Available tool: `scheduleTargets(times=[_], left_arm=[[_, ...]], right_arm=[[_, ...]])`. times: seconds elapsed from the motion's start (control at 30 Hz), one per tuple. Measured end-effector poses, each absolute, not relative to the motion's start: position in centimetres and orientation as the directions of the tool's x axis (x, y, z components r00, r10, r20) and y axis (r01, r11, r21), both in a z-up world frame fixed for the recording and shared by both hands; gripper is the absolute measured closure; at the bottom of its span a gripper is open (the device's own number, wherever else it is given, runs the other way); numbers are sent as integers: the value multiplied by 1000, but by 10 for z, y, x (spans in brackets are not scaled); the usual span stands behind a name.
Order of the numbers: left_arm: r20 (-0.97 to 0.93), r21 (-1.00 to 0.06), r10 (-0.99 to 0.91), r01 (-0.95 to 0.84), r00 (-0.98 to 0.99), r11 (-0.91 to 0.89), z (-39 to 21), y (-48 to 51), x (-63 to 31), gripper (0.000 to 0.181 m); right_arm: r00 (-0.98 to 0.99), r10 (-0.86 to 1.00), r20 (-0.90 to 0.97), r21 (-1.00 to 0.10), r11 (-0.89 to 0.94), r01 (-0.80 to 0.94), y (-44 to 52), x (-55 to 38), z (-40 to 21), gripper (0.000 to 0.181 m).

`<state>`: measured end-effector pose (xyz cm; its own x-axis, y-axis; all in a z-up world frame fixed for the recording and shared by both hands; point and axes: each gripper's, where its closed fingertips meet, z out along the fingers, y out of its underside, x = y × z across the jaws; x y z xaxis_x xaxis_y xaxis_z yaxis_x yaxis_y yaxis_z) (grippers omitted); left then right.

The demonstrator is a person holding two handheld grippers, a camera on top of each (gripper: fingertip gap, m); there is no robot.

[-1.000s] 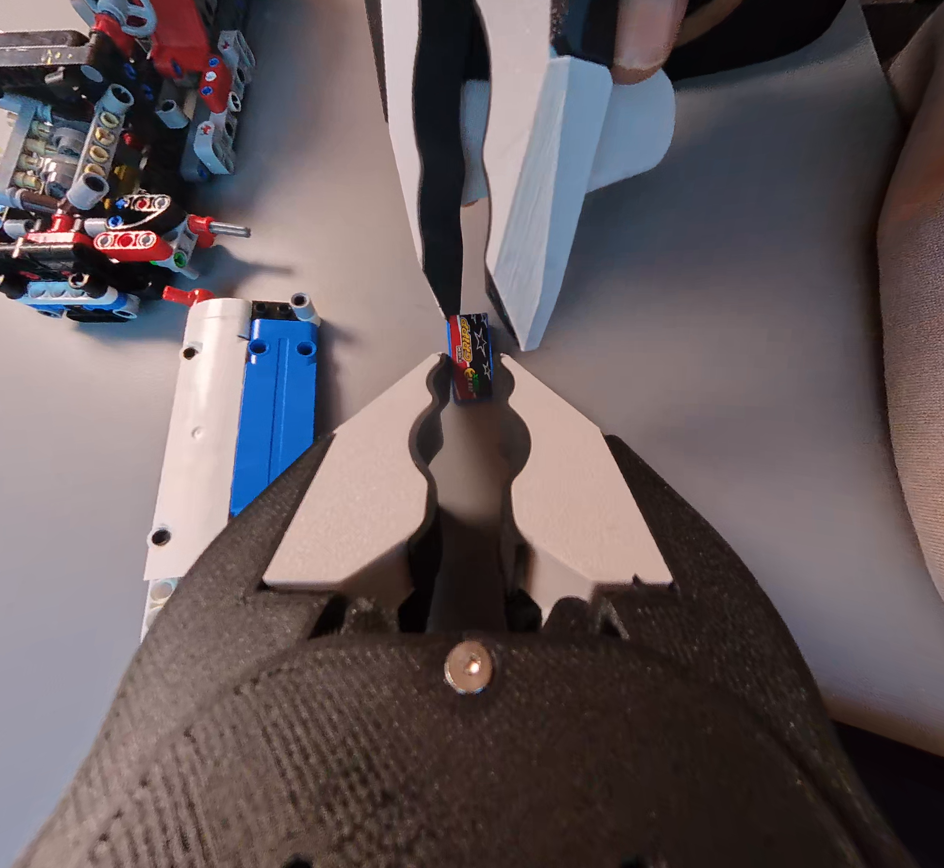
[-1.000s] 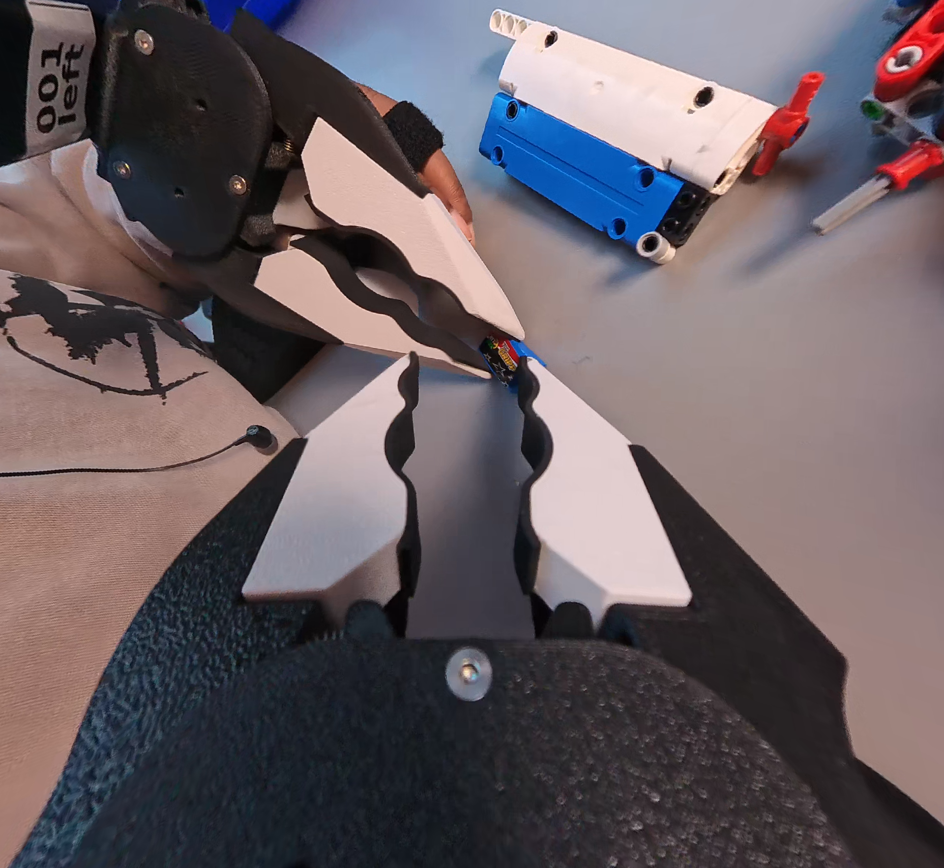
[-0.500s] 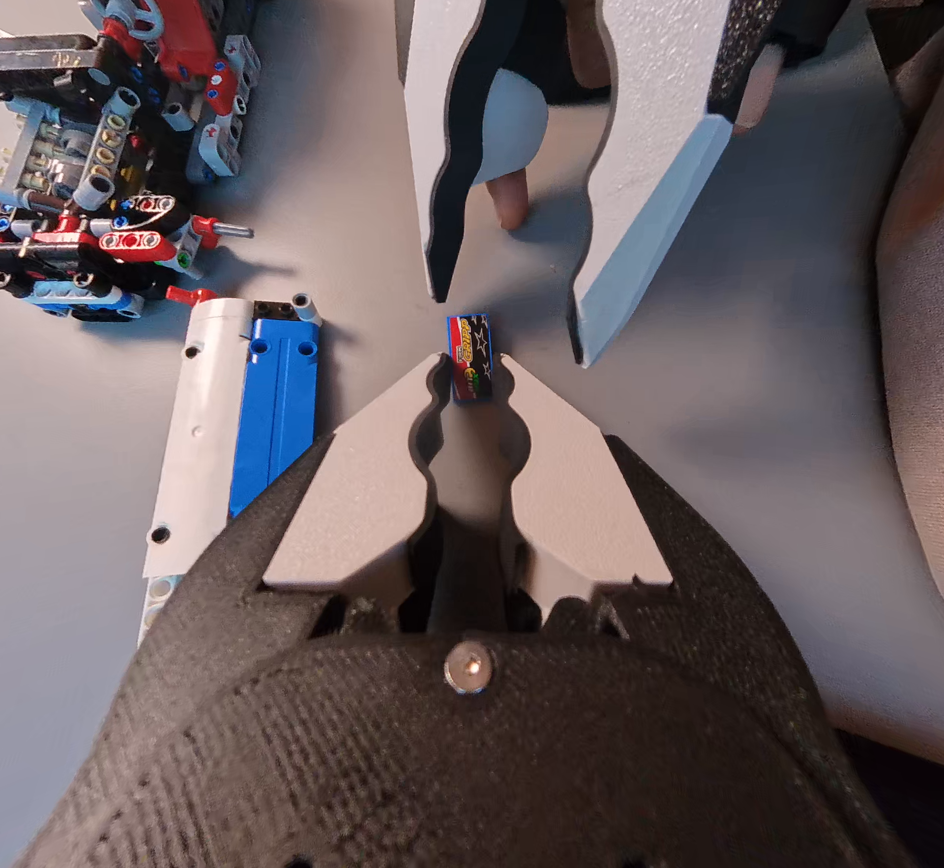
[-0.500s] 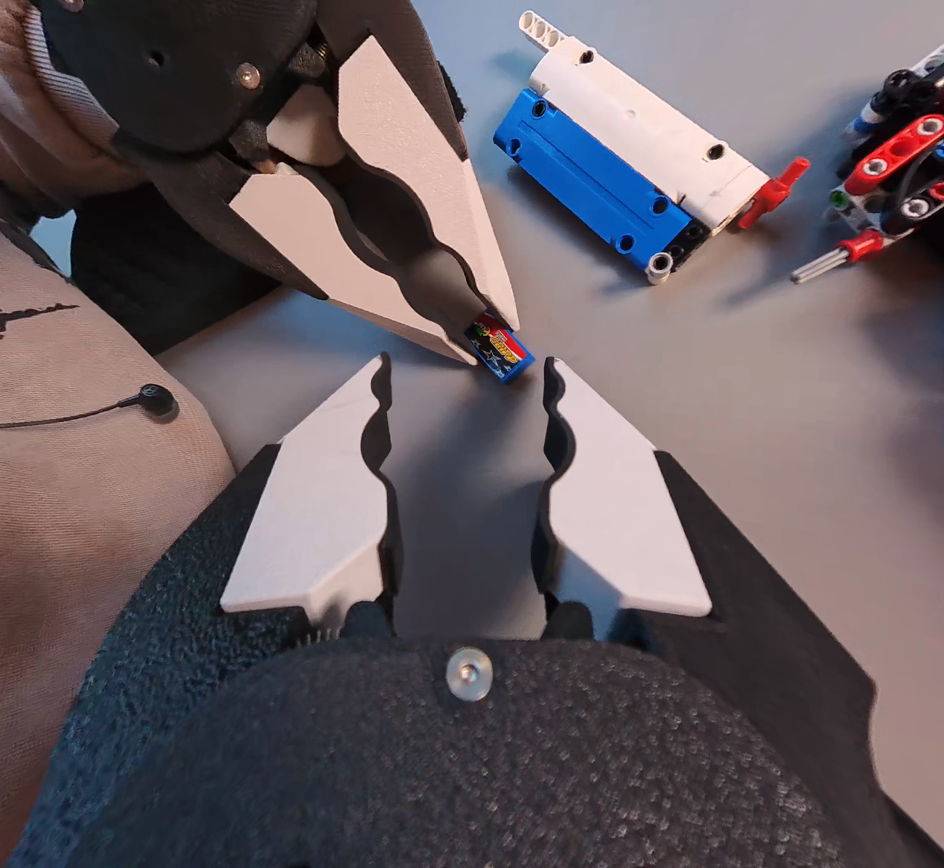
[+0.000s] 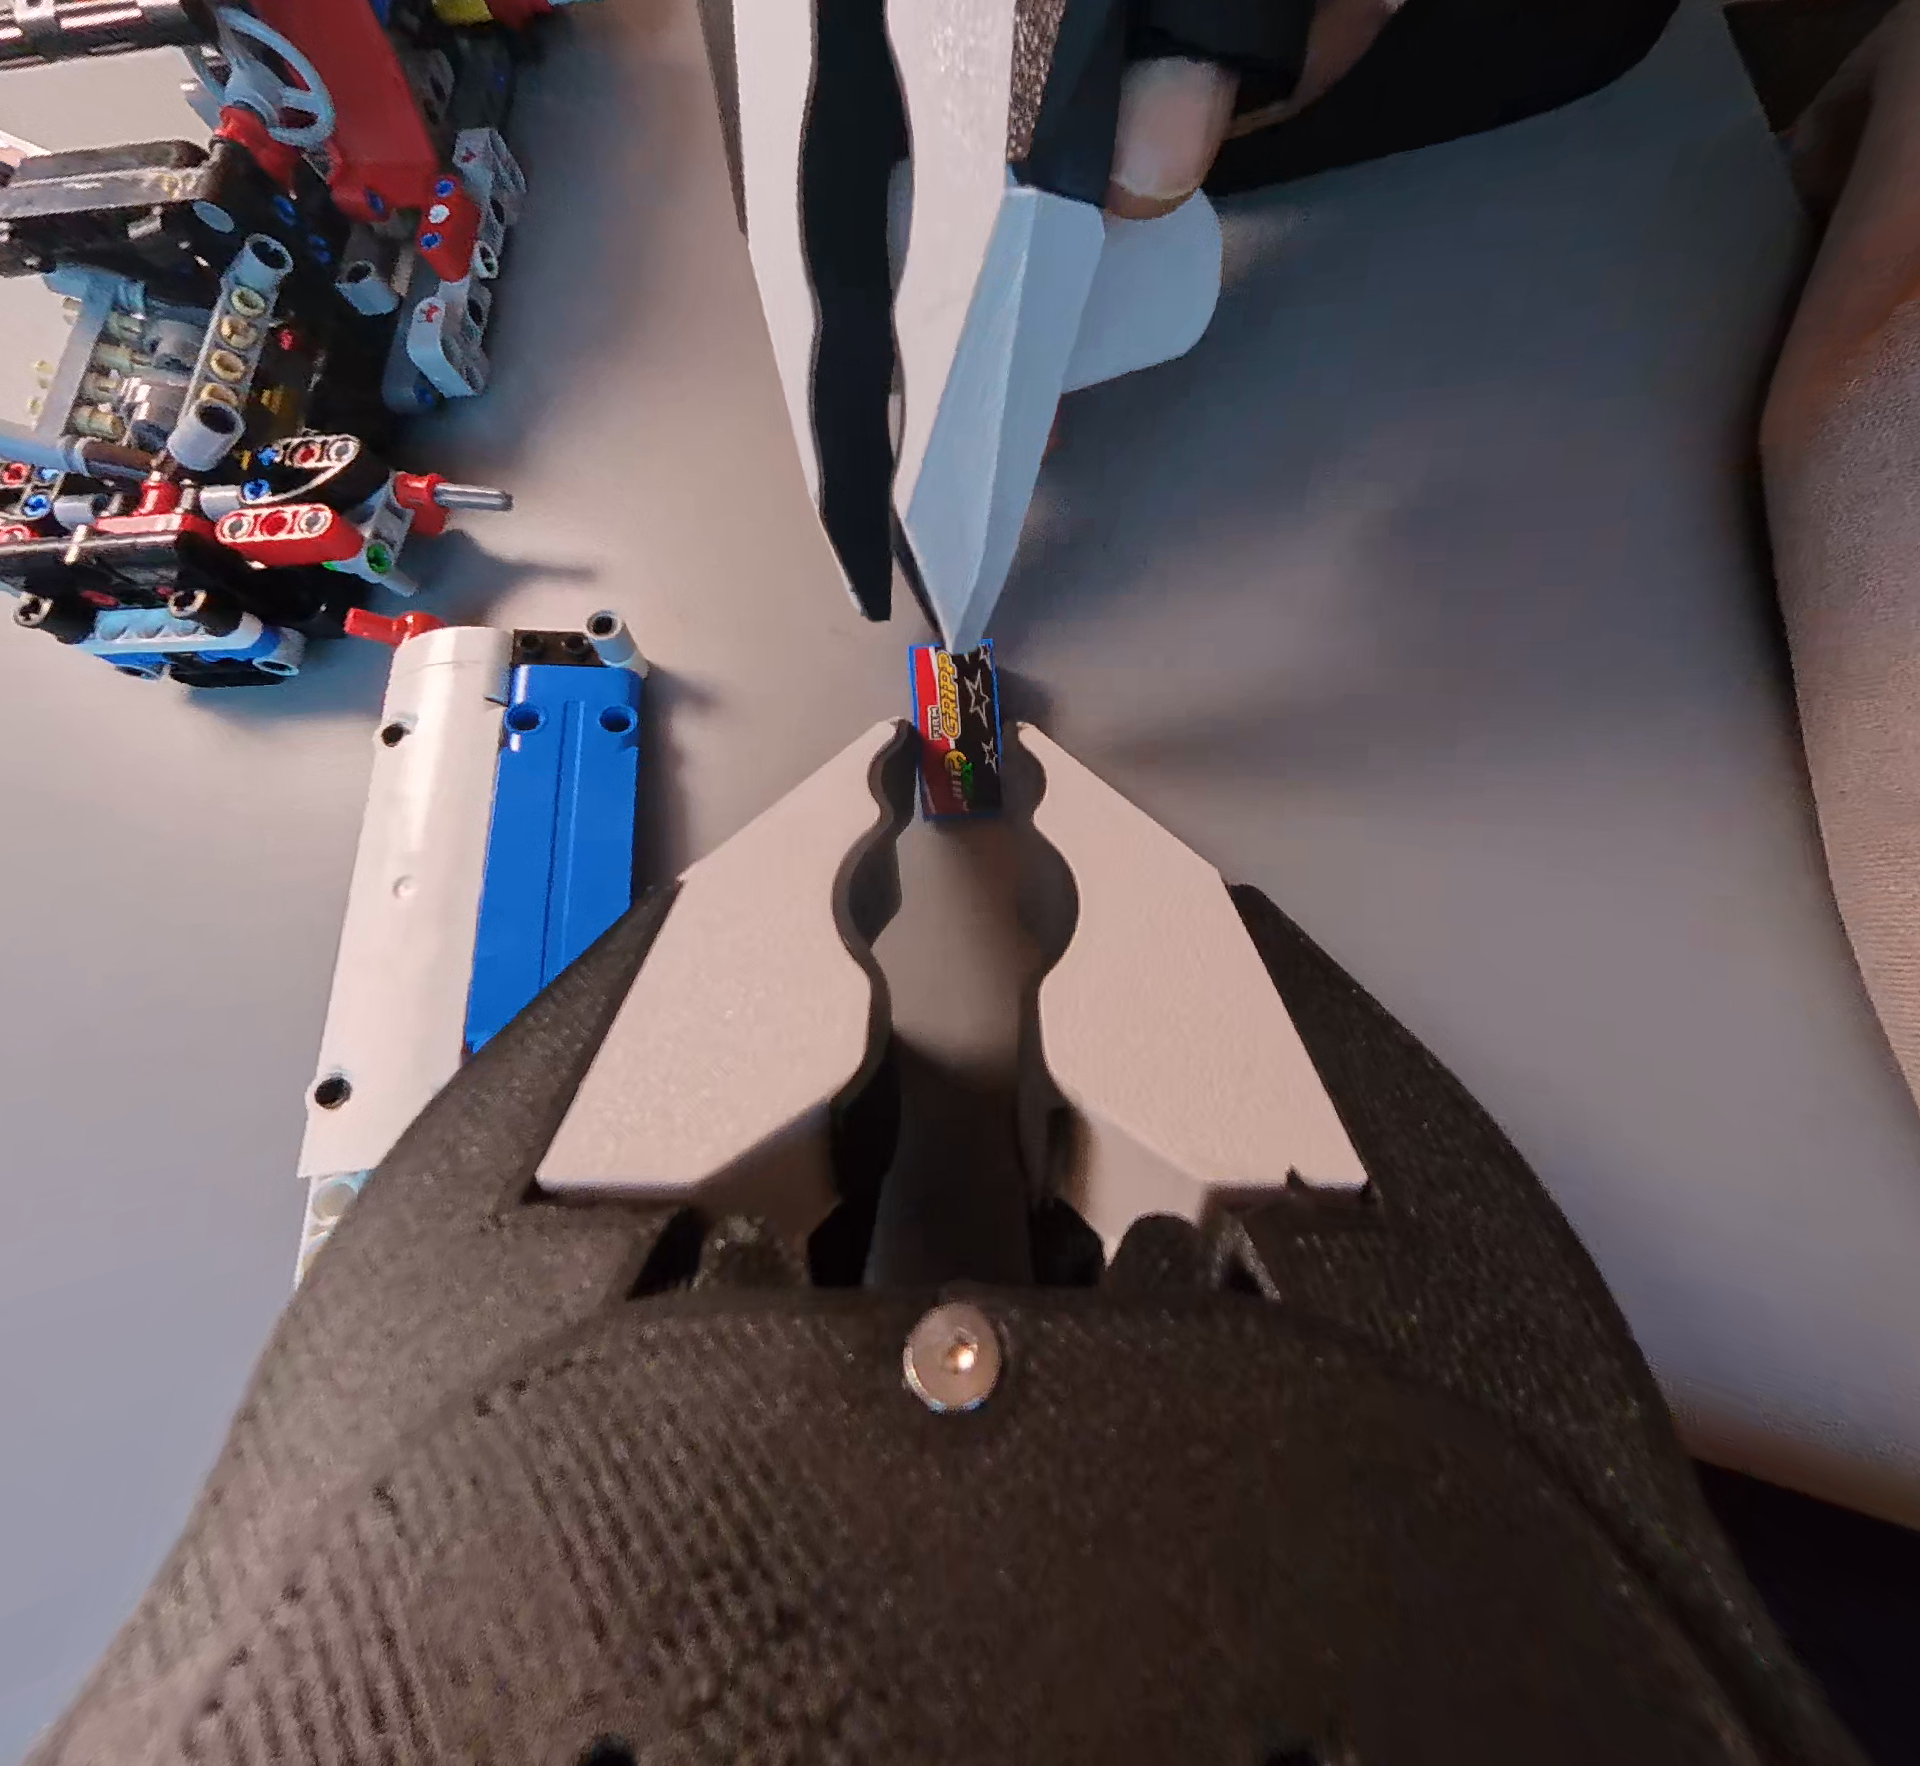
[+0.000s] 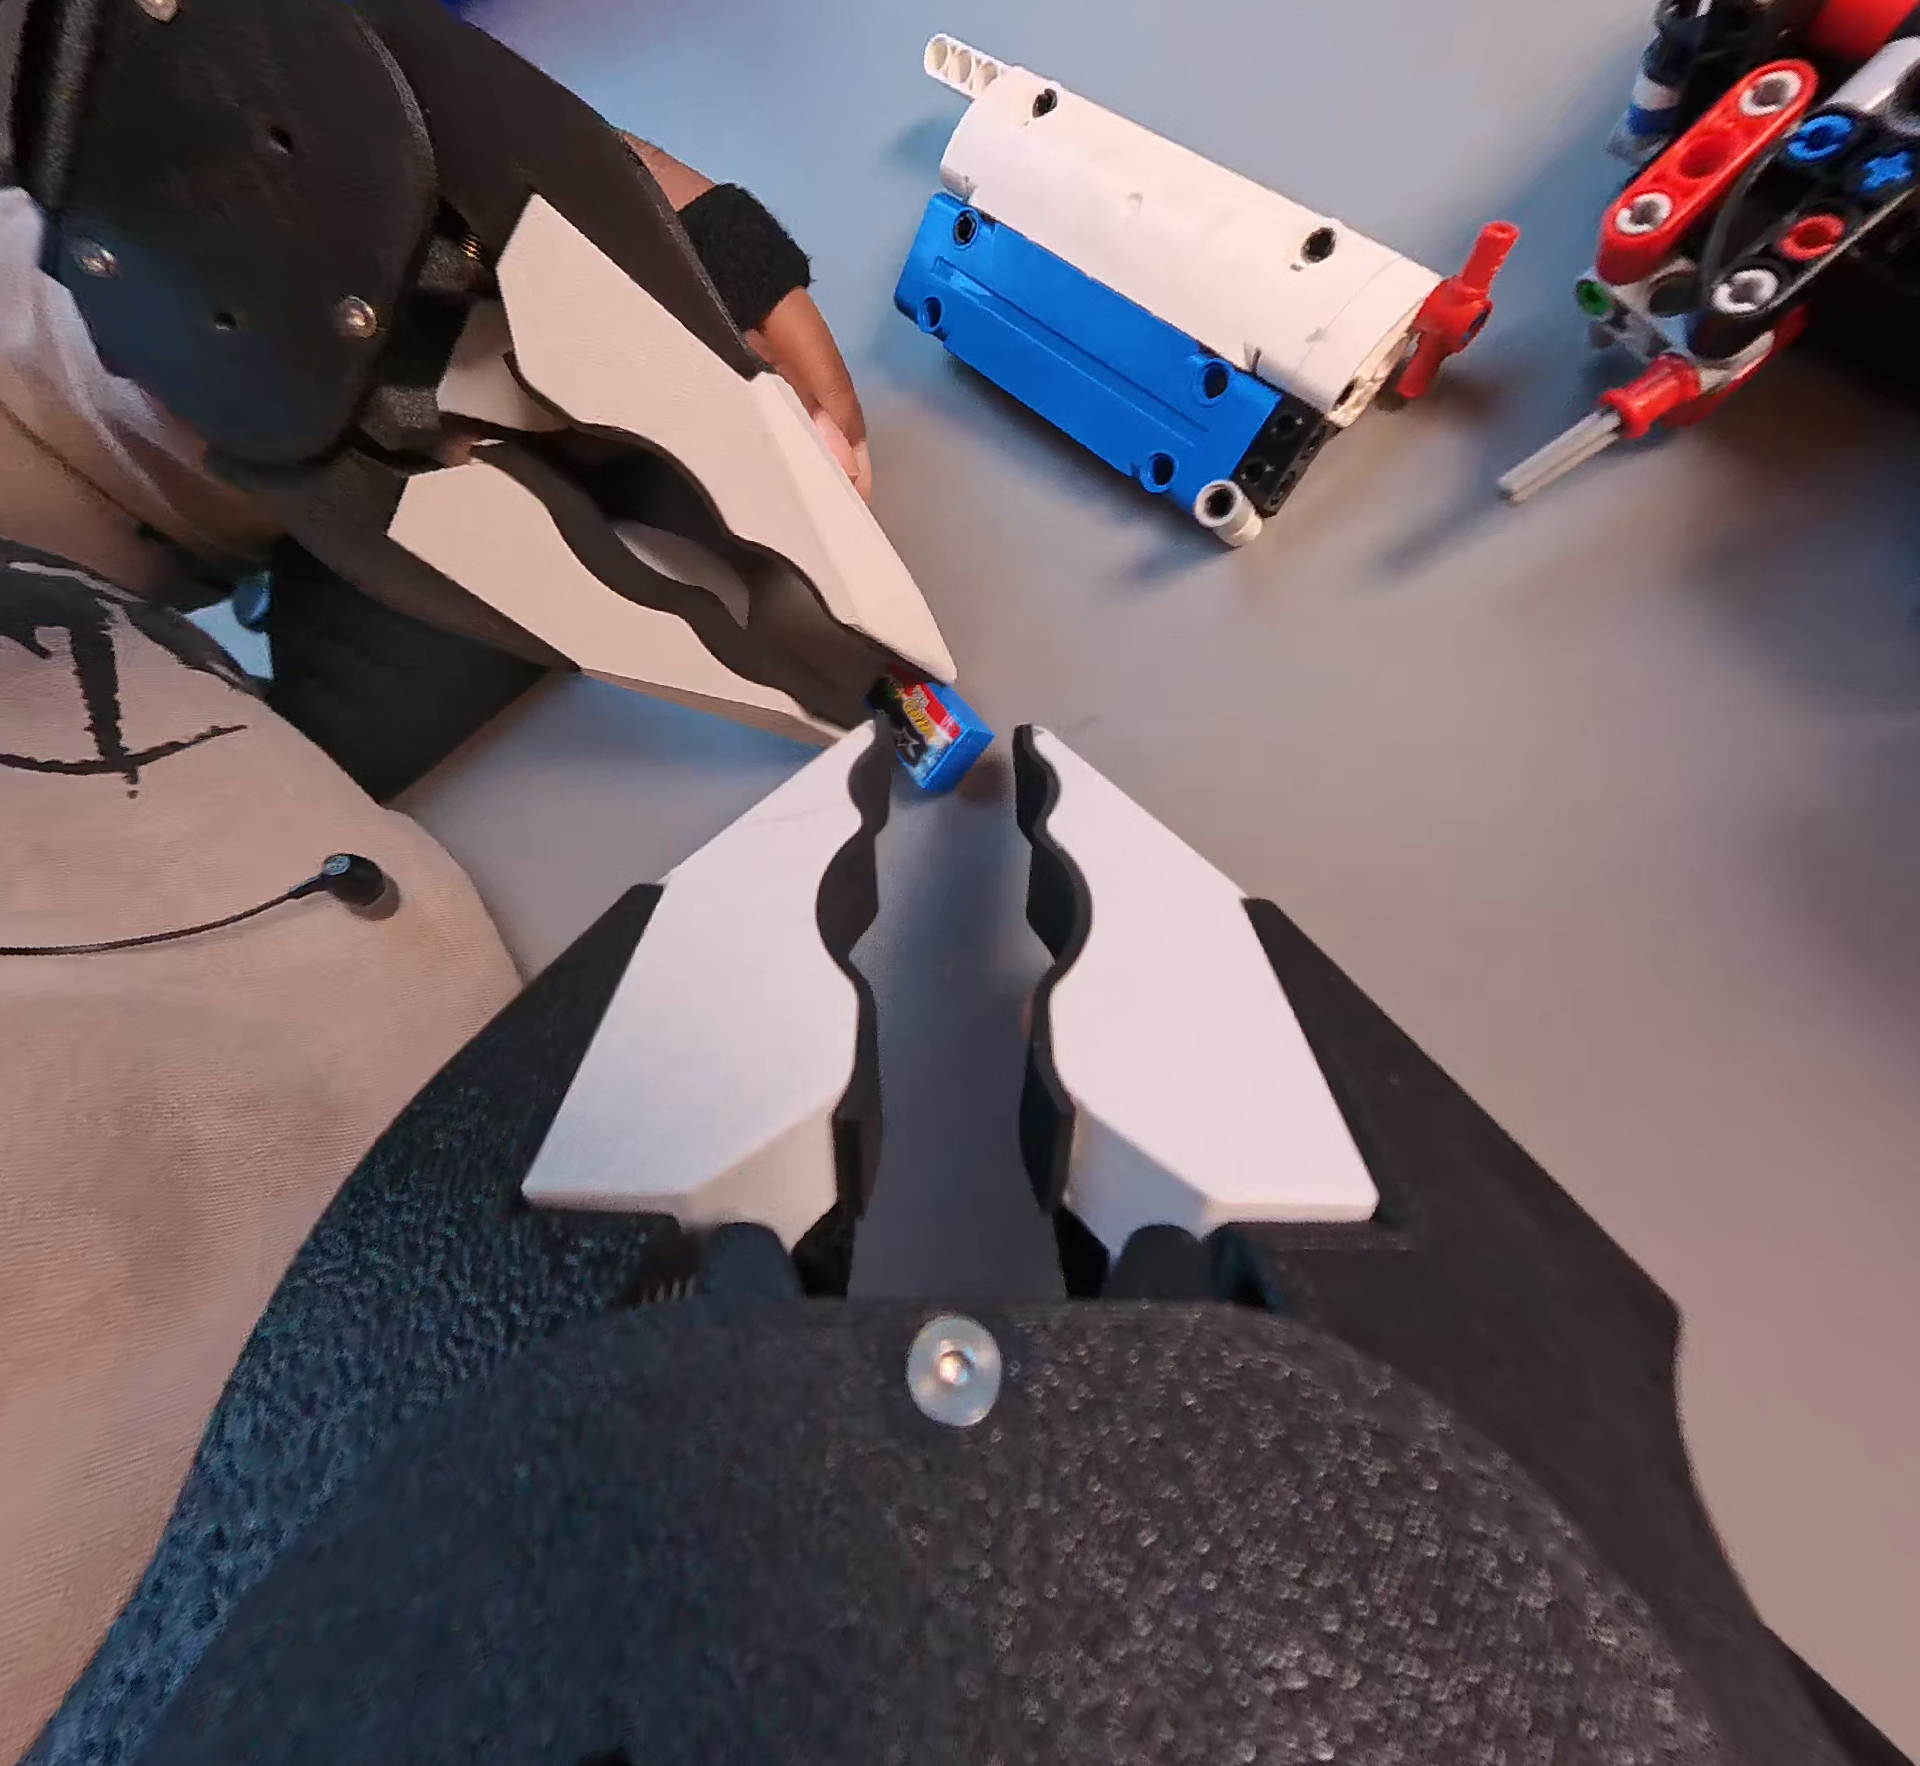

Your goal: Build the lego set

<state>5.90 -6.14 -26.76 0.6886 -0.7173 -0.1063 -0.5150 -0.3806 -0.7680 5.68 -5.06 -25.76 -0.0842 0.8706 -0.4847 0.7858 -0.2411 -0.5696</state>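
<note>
- Far left of the left wrist view: the half-built model [image 5: 208, 314] and, below it, the white-and-blue block [image 5: 499, 843] lie well apart from the action, on the grey table [image 5: 1403, 781].
- Centre frame: the small printed tile [image 5: 956, 729] is clamped between the left gripper [image 5: 961, 740] tips, its long axis pointing up the frame, the far half sticking out.
- The right gripper [image 5: 920, 615] comes down from the top, tips nearly together, touching the tile's far end.
- Right wrist view: the right gripper [image 6: 951, 740] stands narrowly apart, the tile [image 6: 930, 729] at its left tip.
- Right side: open table, plenty of room.
</note>
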Motion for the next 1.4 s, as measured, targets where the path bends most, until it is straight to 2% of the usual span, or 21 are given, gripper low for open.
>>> scheduleTargets(times=[0.2, 0.3, 0.33, 0.37, 0.43, 0.53, 0.6, 0.67, 0.7, 0.87, 1.0, 1.07, 1.13, 1.4], left_arm=[[-332, -807, -670, -567, 664, -163, -237, -58, 53, 168], [-427, -787, -622, -609, 656, -101, -229, -56, 48, 168], [-437, -793, -609, -603, 662, -87, -225, -56, 47, 168], [-431, -808, -597, -584, 677, -79, -221, -56, 47, 167], [-357, -863, -599, -499, 717, -82, -212, -58, 48, 166], [13, -965, -665, -164, 747, -203, -194, -66, 49, 148], [178, -967, -682, -2, 710, -254, -180, -71, 45, 153], [253, -961, -717, 82, 649, -265, -165, -79, 49, 163], [259, -962, -741, 92, 620, -259, -159, -85, 51, 173], [197, -979, -773, 80, 602, -187, -140, -100, 55, 178], [278, -960, -786, 192, 553, -204, -133, -103, 54, 178], [291, -955, -791, 206, 538, -212, -132, -105, 56, 178], [299, -953, -796, 215, 526, -215, -131, -106, 59, 178], [316, -946, -800, 234, 511, -224, -131, -107, 63, 179]], right_arm=[[-108, 745, -658, -551, -380, 743, -62, 48, -239, 147], [-146, 713, -686, -576, -410, 707, -65, 40, -228, 159], [-148, 733, -664, -598, -402, 694, -61, 39, -228, 171], [-181, 732, -657, -624, -393, 676, -61, 38, -222, 172], [-262, 714, -649, -673, -379, 635, -64, 39, -210, 174], [-415, 718, -559, -786, -300, 540, -69, 41, -192, 174], [-522, 714, -467, -863, -240, 444, -77, 41, -175, 174], [-607, 700, -375, -918, -187, 351, -87, 42, -161, 174], [-631, 694, -348, -932, -183, 313, -90, 42, -154, 174], [-718, 675, -172, -982, -65, 175, -104, 47, -137, 174], [-736, 676, -44, -994, 46, 102, -113, 52, -132, 153], [-719, 695, -15, -993, 73, 91, -113, 51, -131, 158], [-695, 719, -9, -994, 70, 85, -111, 49, -129, 170], [-718, 695, -29, -992, 66, 104, -111, 53, -129, 172]])
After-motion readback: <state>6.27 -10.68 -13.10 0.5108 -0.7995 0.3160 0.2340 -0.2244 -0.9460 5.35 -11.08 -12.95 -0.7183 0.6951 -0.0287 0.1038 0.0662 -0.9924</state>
